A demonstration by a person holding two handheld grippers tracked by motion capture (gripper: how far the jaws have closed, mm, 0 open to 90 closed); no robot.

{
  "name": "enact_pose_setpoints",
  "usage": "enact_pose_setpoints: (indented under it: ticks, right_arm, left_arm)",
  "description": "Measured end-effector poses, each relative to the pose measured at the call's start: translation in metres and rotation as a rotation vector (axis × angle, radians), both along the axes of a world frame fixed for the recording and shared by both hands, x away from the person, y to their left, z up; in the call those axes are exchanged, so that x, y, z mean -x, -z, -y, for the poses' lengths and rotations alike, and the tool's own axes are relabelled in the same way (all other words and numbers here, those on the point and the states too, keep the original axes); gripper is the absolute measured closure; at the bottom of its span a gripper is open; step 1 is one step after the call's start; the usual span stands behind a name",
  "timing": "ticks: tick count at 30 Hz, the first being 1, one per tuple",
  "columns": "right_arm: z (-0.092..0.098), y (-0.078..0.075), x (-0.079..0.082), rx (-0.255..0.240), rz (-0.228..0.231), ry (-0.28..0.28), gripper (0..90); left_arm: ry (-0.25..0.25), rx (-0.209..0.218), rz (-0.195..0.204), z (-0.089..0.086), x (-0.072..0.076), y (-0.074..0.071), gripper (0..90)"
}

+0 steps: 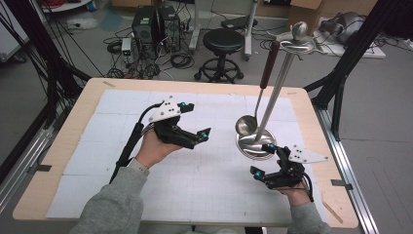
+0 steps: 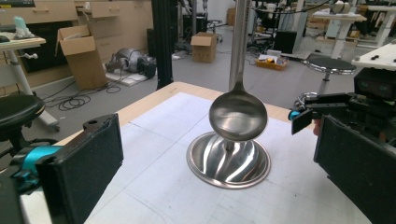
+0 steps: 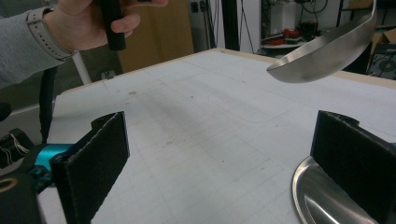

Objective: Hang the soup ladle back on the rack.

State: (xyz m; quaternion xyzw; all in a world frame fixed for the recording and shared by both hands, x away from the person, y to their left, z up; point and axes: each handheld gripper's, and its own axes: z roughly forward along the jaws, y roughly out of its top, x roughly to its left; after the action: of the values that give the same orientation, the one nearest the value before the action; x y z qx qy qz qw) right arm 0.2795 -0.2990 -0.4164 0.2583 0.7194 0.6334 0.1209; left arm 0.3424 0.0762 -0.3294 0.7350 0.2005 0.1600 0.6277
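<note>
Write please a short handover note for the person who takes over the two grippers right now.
Left gripper: open, holding nothing, in the air left of the stand and aimed at the ladle.
Right gripper: open, holding nothing, low beside the stand base; one jaw is at the base's edge.
Things: the ladle hangs from the top of the steel stand at the right side of the table, its bowl just above the base.
Done: nothing gripped so far.
Left: probably grip the ladle and steady the base; judge that yourself.
</note>
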Motion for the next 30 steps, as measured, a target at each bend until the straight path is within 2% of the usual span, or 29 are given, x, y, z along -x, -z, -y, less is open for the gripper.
enact_pose_setpoints:
  ticks: [3, 11, 13, 15, 17, 26, 28, 29, 30]
  right_arm:
    - [0.0, 0.0, 0.0, 0.002, 0.003, 0.001, 3.5]
    - [0.0, 0.0, 0.0, 0.002, 0.009, 0.006, 3.5]
    - [0.0, 0.0, 0.0, 0.002, 0.007, 0.007, 3.5]
    - [-0.001, 0.0, 0.0, 0.002, 0.008, 0.006, 3.5]
    - [-0.001, 0.0, 0.0, 0.005, 0.009, 0.006, 3.5]
    - [-0.001, 0.0, 0.0, 0.007, 0.01, 0.007, 3.5]
    - [-0.001, 0.0, 0.0, 0.006, 0.01, 0.008, 3.5]
    - [-0.001, 0.0, 0.0, 0.007, 0.01, 0.007, 3.5]
    - [-0.001, 0.0, 0.0, 0.007, 0.01, 0.007, 3.5]
  left_arm:
    - [-0.015, -0.001, 0.008, -0.011, 0.005, 0.007, 1.8]
    - [-0.06, 0.019, -0.013, -0.035, 0.009, 0.017, 1.8]
    - [-0.074, 0.028, -0.014, -0.042, 0.01, 0.019, 1.8]
    - [-0.097, 0.061, -0.011, -0.053, 0.013, 0.021, 1.8]
    - [-0.105, 0.076, -0.008, -0.059, 0.015, 0.023, 1.8]
    - [-0.146, 0.052, -0.03, -0.08, 0.018, 0.033, 1.8]
    - [-0.157, 0.04, -0.036, -0.085, 0.019, 0.036, 1.7]
    - [-0.164, 0.015, -0.045, -0.087, 0.019, 0.038, 1.7]
    - [-0.164, 0.015, -0.045, -0.087, 0.019, 0.038, 1.7]
